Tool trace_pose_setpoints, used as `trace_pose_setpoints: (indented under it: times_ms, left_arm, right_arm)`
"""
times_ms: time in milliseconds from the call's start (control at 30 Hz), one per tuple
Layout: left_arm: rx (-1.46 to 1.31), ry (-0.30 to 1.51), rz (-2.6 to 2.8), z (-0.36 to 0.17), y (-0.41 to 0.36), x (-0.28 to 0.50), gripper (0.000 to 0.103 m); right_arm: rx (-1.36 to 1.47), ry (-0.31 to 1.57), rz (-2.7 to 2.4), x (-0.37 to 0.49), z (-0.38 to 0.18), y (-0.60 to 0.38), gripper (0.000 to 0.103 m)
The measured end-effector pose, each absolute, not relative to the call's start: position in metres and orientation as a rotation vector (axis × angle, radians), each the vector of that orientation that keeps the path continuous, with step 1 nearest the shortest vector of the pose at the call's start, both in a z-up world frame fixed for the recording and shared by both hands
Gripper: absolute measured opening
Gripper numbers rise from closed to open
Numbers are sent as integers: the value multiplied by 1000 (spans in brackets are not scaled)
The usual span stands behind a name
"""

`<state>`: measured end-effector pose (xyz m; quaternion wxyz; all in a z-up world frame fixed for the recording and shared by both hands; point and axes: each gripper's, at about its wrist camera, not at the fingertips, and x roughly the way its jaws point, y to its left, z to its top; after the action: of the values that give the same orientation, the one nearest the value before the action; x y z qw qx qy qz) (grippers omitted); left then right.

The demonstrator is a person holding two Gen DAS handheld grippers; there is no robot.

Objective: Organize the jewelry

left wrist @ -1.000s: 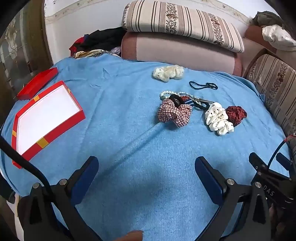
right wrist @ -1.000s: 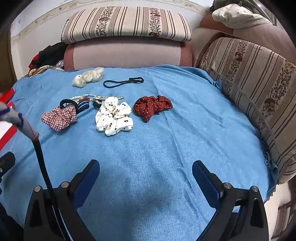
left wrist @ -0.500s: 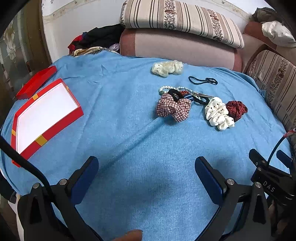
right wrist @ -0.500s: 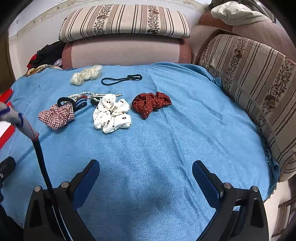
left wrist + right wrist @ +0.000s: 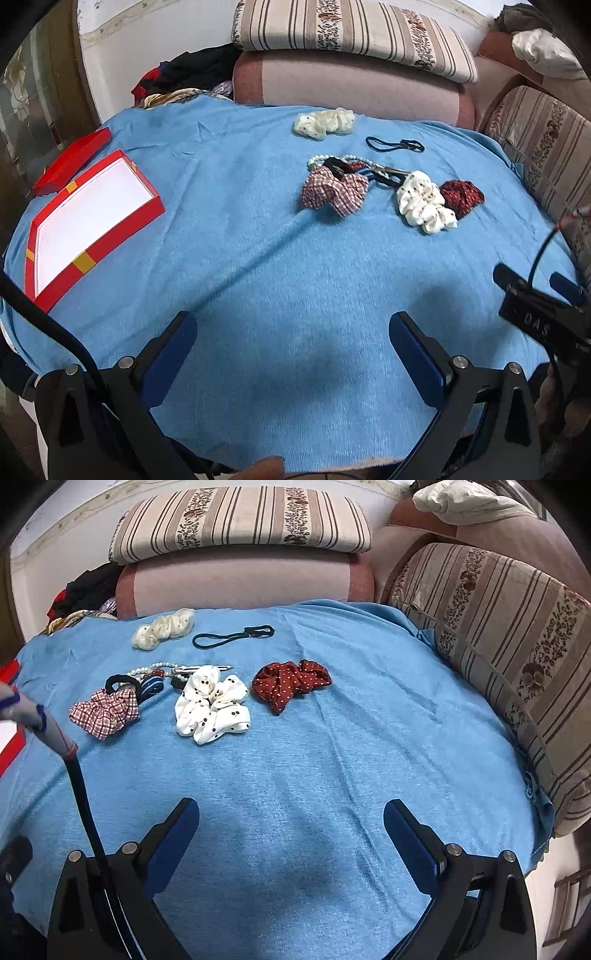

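Observation:
An open red box with a white inside (image 5: 88, 214) lies at the left of the blue cloth, its red lid (image 5: 72, 160) behind it. Hair accessories lie in the middle: a plaid scrunchie (image 5: 334, 192) (image 5: 105, 710), a white cherry scrunchie (image 5: 424, 206) (image 5: 212, 705), a red dotted scrunchie (image 5: 461, 195) (image 5: 290, 683), a cream scrunchie (image 5: 325, 123) (image 5: 162, 629), a black hair tie (image 5: 393, 144) (image 5: 232, 637) and a pearl string (image 5: 332, 159) (image 5: 153, 669). My left gripper (image 5: 291, 334) and right gripper (image 5: 291, 821) are both open and empty, above the cloth's near part.
The blue cloth (image 5: 240, 258) covers a round surface. Striped cushions (image 5: 240, 520) and a sofa arm (image 5: 517, 635) stand behind and to the right. Clothes (image 5: 184, 77) are piled at the back left. The right gripper's body (image 5: 539, 317) shows at the left view's right edge.
Both grippers have drawn back and risen a little, so the accessories and the box look farther away. Nothing on the cloth moved. Both grippers stay open.

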<state>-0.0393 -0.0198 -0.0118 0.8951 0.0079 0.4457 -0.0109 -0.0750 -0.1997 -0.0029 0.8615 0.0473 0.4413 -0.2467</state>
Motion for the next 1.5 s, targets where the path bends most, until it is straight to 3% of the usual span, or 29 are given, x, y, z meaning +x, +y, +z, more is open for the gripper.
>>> trace_pose_setpoints:
  times_ms: [800,1100,1500]
  left_arm:
    - [62,904,-184,-3,-40,-96,103]
    - [13,801,-4,21,-14,-73,103]
    - [65,839,32,20,-7,-36,103]
  right_arm:
    - [126,930,-552,-96,10,-202,101]
    - [115,959,-544,-97,10,-195,101]
    - [154,981,-504,-104,9,-186,102]
